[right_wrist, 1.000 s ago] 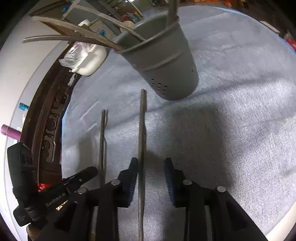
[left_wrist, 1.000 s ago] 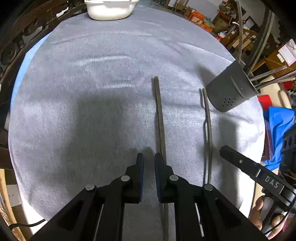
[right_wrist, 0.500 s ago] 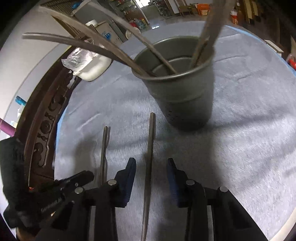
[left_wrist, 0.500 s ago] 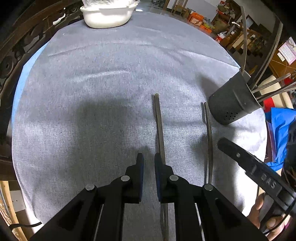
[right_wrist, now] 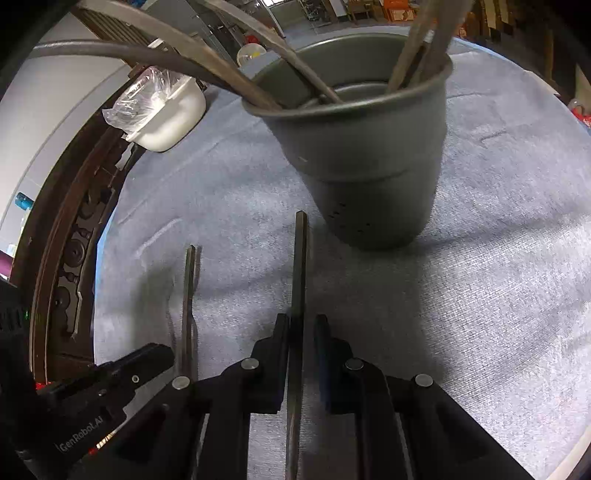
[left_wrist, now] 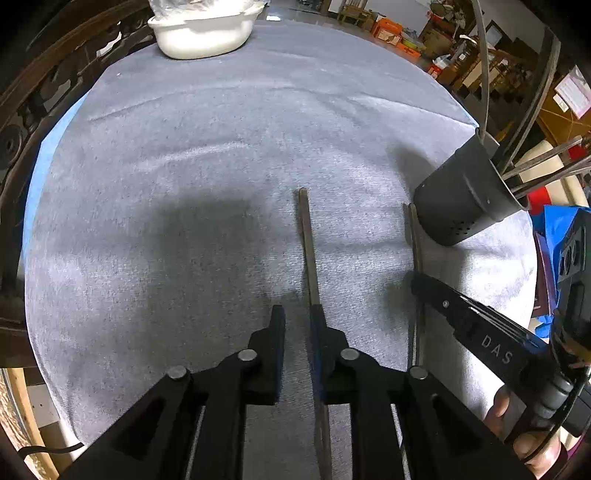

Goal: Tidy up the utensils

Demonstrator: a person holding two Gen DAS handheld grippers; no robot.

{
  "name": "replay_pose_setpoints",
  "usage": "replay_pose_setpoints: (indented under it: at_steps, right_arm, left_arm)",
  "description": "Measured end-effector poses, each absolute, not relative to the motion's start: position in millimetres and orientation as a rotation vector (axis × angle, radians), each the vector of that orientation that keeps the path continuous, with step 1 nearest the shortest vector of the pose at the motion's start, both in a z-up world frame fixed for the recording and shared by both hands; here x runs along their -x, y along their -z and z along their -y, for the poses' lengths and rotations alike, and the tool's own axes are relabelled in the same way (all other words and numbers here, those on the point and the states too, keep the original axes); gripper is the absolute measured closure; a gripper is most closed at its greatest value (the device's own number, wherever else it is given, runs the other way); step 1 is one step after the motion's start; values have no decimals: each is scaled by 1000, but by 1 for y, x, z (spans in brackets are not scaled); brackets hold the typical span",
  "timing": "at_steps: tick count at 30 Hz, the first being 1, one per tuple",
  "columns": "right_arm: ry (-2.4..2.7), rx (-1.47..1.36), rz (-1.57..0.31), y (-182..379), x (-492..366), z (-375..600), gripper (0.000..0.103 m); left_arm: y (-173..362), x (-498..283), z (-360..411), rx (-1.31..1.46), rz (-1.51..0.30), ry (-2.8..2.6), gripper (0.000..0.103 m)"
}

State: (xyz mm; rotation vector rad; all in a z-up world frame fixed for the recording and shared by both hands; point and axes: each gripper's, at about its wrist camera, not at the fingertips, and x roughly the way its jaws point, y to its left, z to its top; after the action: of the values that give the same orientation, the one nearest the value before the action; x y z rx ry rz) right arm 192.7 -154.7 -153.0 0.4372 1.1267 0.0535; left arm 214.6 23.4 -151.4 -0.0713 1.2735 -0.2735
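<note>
Two long metal utensils lie side by side on the grey cloth. In the left wrist view, one utensil [left_wrist: 309,258] runs out from along the right finger of my left gripper [left_wrist: 297,317], whose jaws stand a little apart. In the right wrist view, my right gripper [right_wrist: 300,326] has closed narrowly around the other utensil [right_wrist: 298,266], which points at the grey utensil cup [right_wrist: 365,162]. The cup holds several utensils and also shows in the left wrist view [left_wrist: 463,199]. The left utensil shows in the right wrist view [right_wrist: 188,291].
A white dish [left_wrist: 203,31] with plastic wrap stands at the far edge of the cloth-covered table [left_wrist: 166,166]; it also shows in the right wrist view [right_wrist: 166,114]. A dark carved wooden frame [right_wrist: 70,240] borders the table's left side. Clutter lies beyond the table at right.
The right gripper has narrowed around its utensil and moved closer to the cup, which now looks upright and larger. The left gripper has stayed about the same beside its utensil.
</note>
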Motion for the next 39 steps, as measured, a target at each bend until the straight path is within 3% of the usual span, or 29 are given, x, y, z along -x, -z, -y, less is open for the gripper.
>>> replay_pose_setpoints:
  at_steps: [4,38,39]
  right_arm:
    - [-61,-459,-1135,154,-192,160,87]
    - [-94,-484,-1165,156,-182,172,90]
    - [-95,-486,-1165,156,-183,171,90]
  left_arm:
    - [146,-210,-18,23,-1247,260,76]
    - [170,-234,-3,29,-1329,268,76]
    - [170,-235,-4,37,-1330,274,80]
